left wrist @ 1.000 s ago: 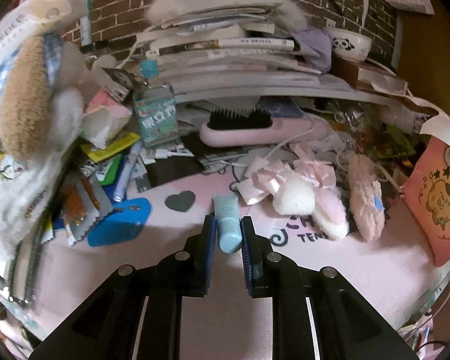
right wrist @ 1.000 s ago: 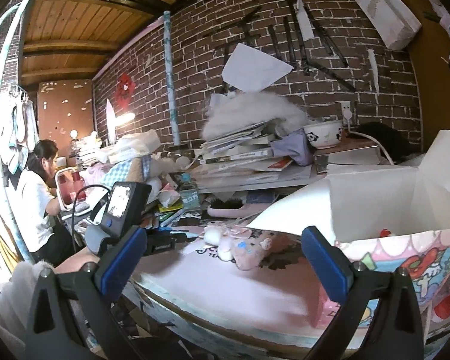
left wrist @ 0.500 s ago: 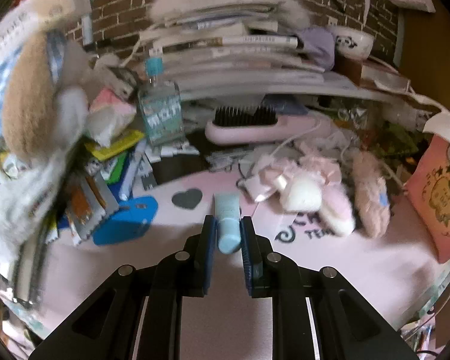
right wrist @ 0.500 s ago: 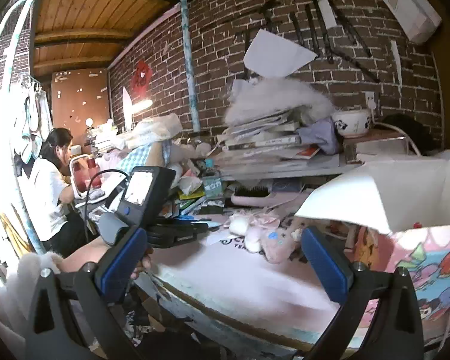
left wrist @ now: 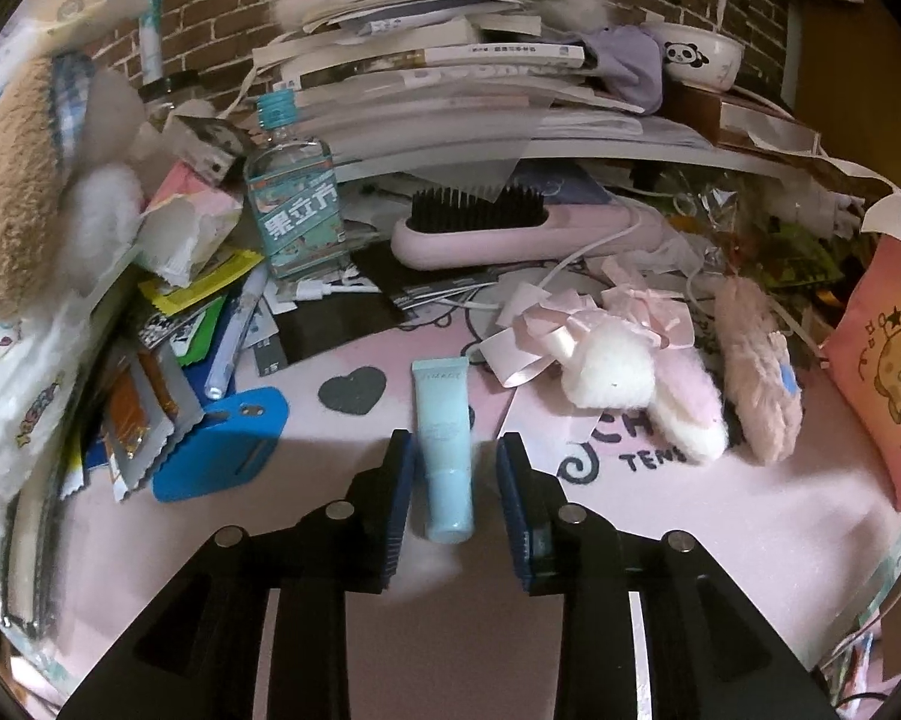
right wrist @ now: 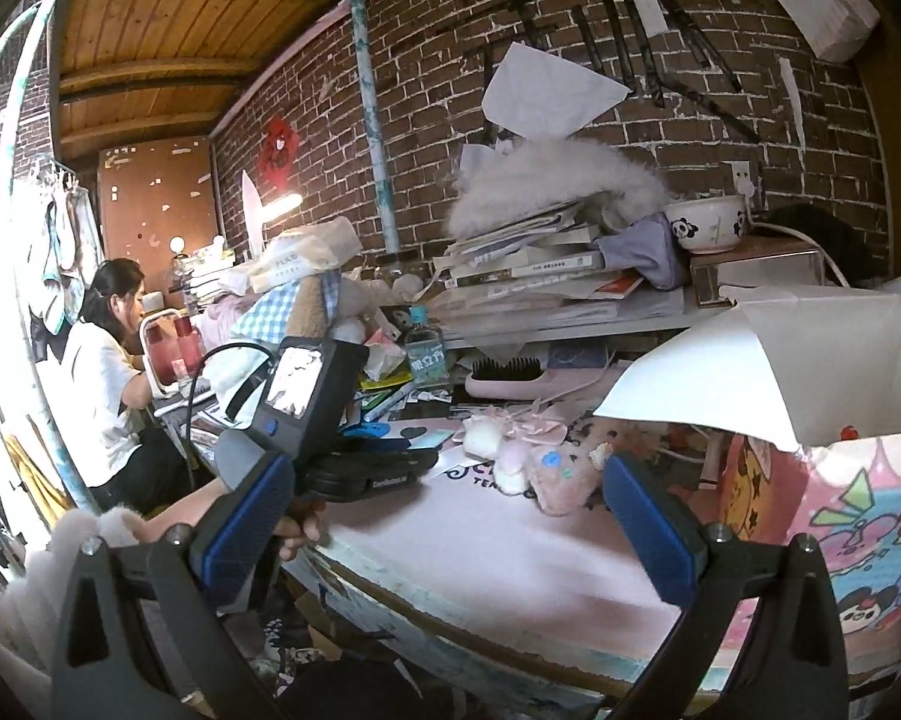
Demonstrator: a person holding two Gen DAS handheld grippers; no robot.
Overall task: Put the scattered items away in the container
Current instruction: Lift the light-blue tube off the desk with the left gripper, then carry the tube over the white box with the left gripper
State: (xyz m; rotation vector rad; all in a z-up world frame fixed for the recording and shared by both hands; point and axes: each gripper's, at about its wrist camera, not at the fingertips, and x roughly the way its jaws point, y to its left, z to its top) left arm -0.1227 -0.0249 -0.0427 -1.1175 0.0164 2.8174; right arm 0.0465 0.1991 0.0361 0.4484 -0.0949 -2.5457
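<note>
Now your left gripper (left wrist: 455, 483) has its fingers spread on either side of the pale blue tube (left wrist: 444, 450) — the tube lies flat on the pink mat (left wrist: 750, 516) at lower centre of the frame, neither pad touching it. Your right gripper (right wrist: 450, 534) hangs wide open at the table's edge, holding nothing — the white box (right wrist: 798, 372) with cartoon sides sits at right.
</note>
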